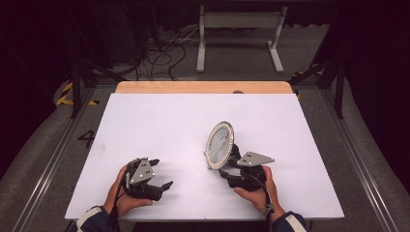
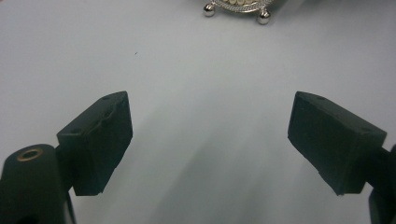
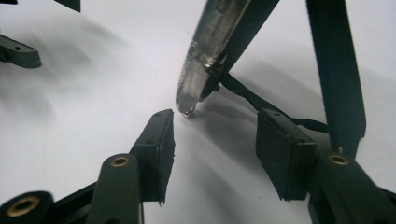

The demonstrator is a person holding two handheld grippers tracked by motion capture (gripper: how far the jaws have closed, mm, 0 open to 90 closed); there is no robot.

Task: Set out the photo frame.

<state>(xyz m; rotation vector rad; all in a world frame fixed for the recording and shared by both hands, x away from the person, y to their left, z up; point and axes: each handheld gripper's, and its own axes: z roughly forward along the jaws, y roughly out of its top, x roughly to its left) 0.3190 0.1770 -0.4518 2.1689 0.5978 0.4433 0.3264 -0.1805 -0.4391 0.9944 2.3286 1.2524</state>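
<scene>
Oval picture frame [image 1: 220, 144] stands upright on white table [image 1: 145, 121], propped on back strut, at 12 o'clock of right gripper [image 1: 231, 170]. Right jaws partly open, empty, just short of frame's foot. Left gripper [image 1: 162, 174], 9 o'clock of frame, wide open, empty. Step judged: frame set, release. Next: withdraw clear without nudging strut.

The high view looks forward and down from above the person's side of the white table [image 1: 159, 121]. The left gripper view rides low, facing across the tabletop towards the oval frame [image 2: 238, 5]. The right gripper view sits very close behind that frame [image 3: 210, 51], probably edge-on. All share it.
</scene>
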